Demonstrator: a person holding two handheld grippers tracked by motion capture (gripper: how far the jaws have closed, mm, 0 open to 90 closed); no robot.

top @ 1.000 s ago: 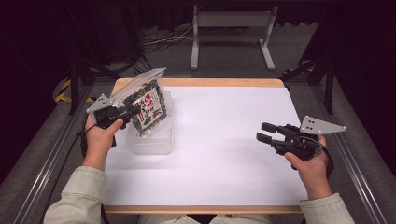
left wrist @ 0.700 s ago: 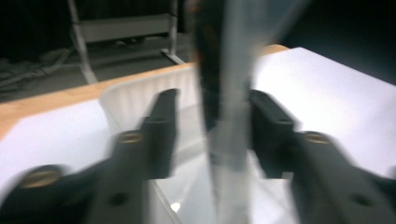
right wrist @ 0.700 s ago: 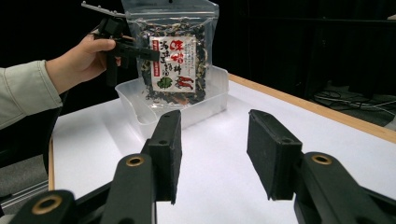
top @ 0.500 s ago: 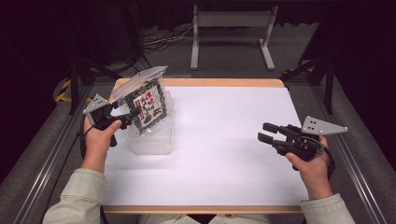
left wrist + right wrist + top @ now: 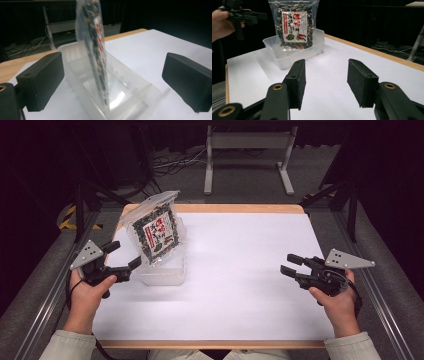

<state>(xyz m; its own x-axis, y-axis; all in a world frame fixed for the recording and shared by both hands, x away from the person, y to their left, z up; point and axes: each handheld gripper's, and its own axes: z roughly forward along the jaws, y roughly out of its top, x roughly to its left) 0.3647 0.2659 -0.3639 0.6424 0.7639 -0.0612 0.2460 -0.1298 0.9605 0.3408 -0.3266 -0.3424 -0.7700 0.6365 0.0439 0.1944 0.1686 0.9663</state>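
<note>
I see the white table top (image 5: 240,270) brightly and evenly lit from above, with dark surroundings on all sides. Shadows are faint. In the left gripper view, I see the packet (image 5: 96,50) blurred and glare on the clear tray (image 5: 120,97). The right gripper view is sharp.

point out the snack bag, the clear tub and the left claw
snack bag (image 5: 156,232), high view, on its printed label
clear tub (image 5: 162,276), high view, on its near wall
left claw (image 5: 125,256), high view, midway between its two open black tips
</note>
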